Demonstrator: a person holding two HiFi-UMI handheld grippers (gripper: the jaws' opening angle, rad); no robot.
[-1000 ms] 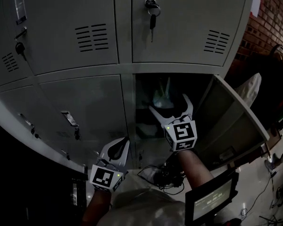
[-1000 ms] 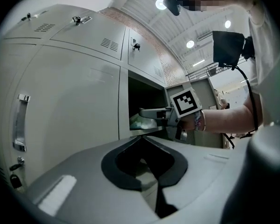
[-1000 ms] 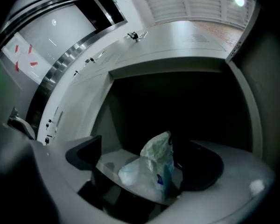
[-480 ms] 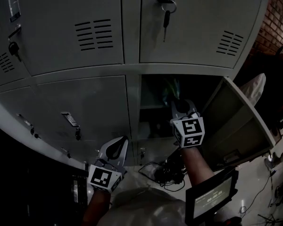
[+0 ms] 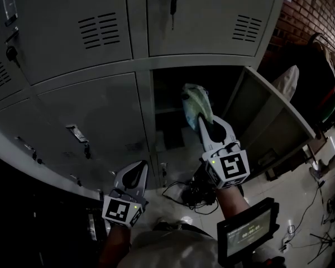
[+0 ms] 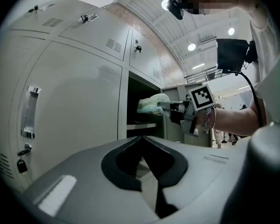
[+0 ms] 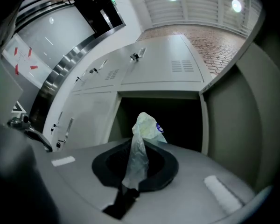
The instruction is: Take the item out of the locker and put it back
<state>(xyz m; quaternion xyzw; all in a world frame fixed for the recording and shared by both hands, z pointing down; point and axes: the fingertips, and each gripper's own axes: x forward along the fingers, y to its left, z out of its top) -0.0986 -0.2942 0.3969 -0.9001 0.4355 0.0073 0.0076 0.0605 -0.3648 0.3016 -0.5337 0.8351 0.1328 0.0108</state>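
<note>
Lockers at far left are closed, doors (image 5: 89,110) flush. Left gripper (image 5: 137,173) hangs low in front of them, its jaws pressed together on nothing, well clear of the work. Best to leave it parked there.

Open compartment (image 5: 166,91) sits centre-right, dark inside, with a shelf edge (image 6: 140,124) visible low in the opening. Bag (image 5: 196,101), thin pale plastic, hangs in the air at the mouth of the compartment. As far as the views show, it touches only the jaws.

Right gripper (image 5: 202,120) has its jaws pinched tight on the gathered neck of the bag; the bulk stands out past the tips.

Judgement: the take-out half looks nearly complete, and the put-back is to follow.
- The hold is on a thin twist of film only, so slip is the risk. Keep the pinch closed and move slowly.
- For the return, lead with the bulk of the bag and go straight in above the shelf edge, so the bag does not snag.
- Release only once the bag rests on a surface inside.

Swung-open door (image 5: 268,119) stands just right of the gripper — keep the wrist off it.
</note>
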